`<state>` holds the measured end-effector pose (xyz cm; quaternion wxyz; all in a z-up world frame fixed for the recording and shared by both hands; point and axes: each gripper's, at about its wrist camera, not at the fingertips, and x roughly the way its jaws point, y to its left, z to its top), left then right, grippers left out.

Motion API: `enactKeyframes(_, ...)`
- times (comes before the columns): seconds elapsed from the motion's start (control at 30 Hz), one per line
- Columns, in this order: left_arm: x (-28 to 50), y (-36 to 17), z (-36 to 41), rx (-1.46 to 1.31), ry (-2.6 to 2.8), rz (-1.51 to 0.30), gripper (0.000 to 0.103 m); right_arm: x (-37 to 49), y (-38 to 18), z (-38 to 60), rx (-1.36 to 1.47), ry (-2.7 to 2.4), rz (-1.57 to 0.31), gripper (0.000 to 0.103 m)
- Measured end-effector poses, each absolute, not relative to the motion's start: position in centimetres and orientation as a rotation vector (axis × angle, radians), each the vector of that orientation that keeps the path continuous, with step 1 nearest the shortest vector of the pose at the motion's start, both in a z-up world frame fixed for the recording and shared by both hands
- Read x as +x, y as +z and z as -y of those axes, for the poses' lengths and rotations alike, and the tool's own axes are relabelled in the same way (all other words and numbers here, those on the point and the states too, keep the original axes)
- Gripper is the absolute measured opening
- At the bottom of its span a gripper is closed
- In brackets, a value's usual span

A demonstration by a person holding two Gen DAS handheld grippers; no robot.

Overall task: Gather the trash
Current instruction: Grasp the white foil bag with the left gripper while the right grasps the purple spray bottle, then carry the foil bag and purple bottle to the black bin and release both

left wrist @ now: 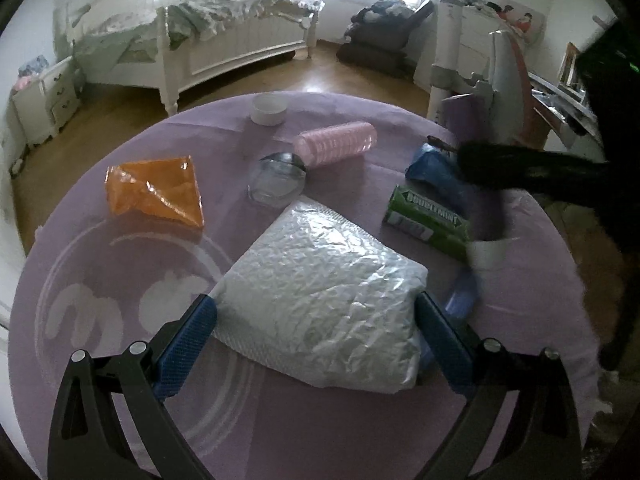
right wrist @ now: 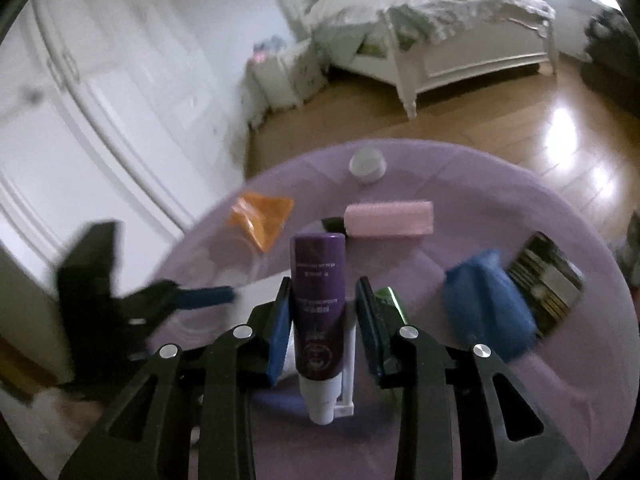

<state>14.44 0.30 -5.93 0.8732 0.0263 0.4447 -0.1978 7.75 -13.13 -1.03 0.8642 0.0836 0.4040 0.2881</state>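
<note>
On the round purple-covered table (left wrist: pixel 120 264) lies a crinkled silver bubble mailer (left wrist: pixel 320 292). My left gripper (left wrist: pixel 316 304) spans it at full width, a blue pad against each side edge. My right gripper (right wrist: pixel 324 284) is shut on a purple tube (right wrist: pixel 318 304), whose white cap points back toward the camera; the tube is lifted off the table. The left wrist view shows that tube (left wrist: pixel 488 208) blurred at the right, above a green Doublemint box (left wrist: pixel 424 220). Loose on the table are an orange wrapper (left wrist: pixel 156 192), a glass jar (left wrist: pixel 276 180) and a pink ribbed roll (left wrist: pixel 336 144).
A white lid (left wrist: pixel 269 109) sits at the table's far edge, and a crumpled blue bag (right wrist: pixel 484 300) and a dark packet (right wrist: pixel 548 280) at the right. Beyond the table are wooden floor, a white bed (left wrist: pixel 240 36), a nightstand (left wrist: pixel 44 100) and wardrobe doors (right wrist: pixel 80 100).
</note>
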Motion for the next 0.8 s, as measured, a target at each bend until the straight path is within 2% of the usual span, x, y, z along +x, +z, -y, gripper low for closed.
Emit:
enactKeyframes(0.1,14.3,-5.8,-0.5,0.008,-0.412,-0.924,0.093,5.8,-0.3,15.5,0.229,0.602,-0.824,0.032)
enactKeyframes(0.17,13.6,-5.5,-0.5,-0.009,-0.409,-0.905,0.076,4.6,0.0,16.6,0.257,0.6,-0.82,0.032)
enactKeyframes(0.2,13.1,-5.3,-0.4,-0.023,-0.411,-0.895,0.071,4.2,0.1,17.2,0.268,0.6,-0.818,0.032)
enactKeyframes(0.23,12.7,-5.0,-0.4,-0.042,-0.424,-0.885,0.054,3.7,0.3,17.7,0.28,0.599,-0.816,0.032)
enactKeyframes(0.37,10.5,-4.1,0.4,-0.07,-0.407,-0.863,0.039,2.1,0.8,19.3,0.308,0.591,-0.796,0.032)
enactKeyframes(0.57,8.2,-3.1,0.5,-0.134,-0.371,-0.831,0.036,-0.2,1.0,21.7,0.347,0.591,-0.778,0.032)
enactKeyframes(0.8,5.1,1.5,2.9,-0.17,-0.429,-0.75,0.036,-3.1,1.7,25.3,0.392,0.576,-0.727,0.032)
